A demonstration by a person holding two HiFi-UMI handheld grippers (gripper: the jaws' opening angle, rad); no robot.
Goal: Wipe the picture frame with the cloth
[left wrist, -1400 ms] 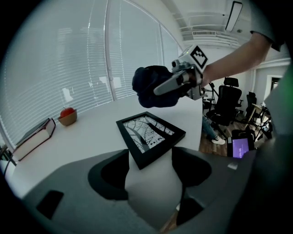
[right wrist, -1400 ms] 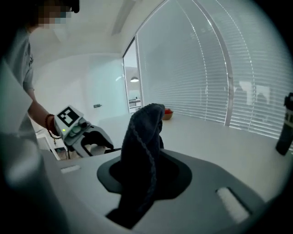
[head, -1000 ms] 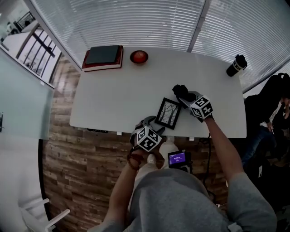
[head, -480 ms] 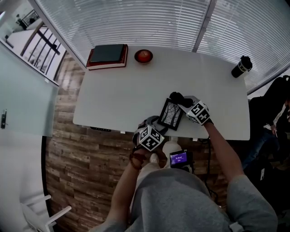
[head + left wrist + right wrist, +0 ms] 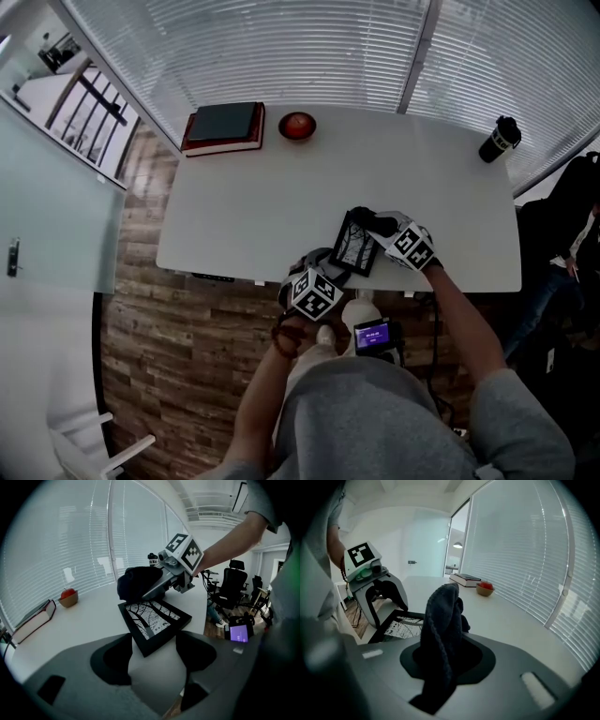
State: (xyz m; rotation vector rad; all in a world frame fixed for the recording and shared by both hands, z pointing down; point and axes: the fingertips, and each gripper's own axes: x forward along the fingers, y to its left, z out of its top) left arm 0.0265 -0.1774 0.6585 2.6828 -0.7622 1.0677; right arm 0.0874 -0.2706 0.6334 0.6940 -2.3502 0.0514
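Note:
The black picture frame (image 5: pixel 353 247) with a tree print stands tilted near the table's front edge. My left gripper (image 5: pixel 330 264) is shut on its near corner; in the left gripper view the frame (image 5: pixel 152 620) sits between the jaws of that gripper (image 5: pixel 154 642). My right gripper (image 5: pixel 381 228) is shut on a dark cloth (image 5: pixel 366 221), which rests at the frame's far edge. In the right gripper view the cloth (image 5: pixel 440 630) stands bunched up between the jaws, with the frame (image 5: pixel 401 624) and left gripper (image 5: pixel 389 603) beyond it. The cloth (image 5: pixel 137 582) hides the right fingertips.
On the white table (image 5: pixel 253 206) lie stacked books (image 5: pixel 223 127) and a bowl with a red apple (image 5: pixel 297 125) at the back, and a black tumbler (image 5: pixel 497 139) at the far right. A small device with a lit screen (image 5: pixel 373 335) hangs below the table edge.
My right gripper has carried the cloth toward me and to the left, onto the frame's far edge. The frame now looks narrower and more tilted. The left gripper has kept still.

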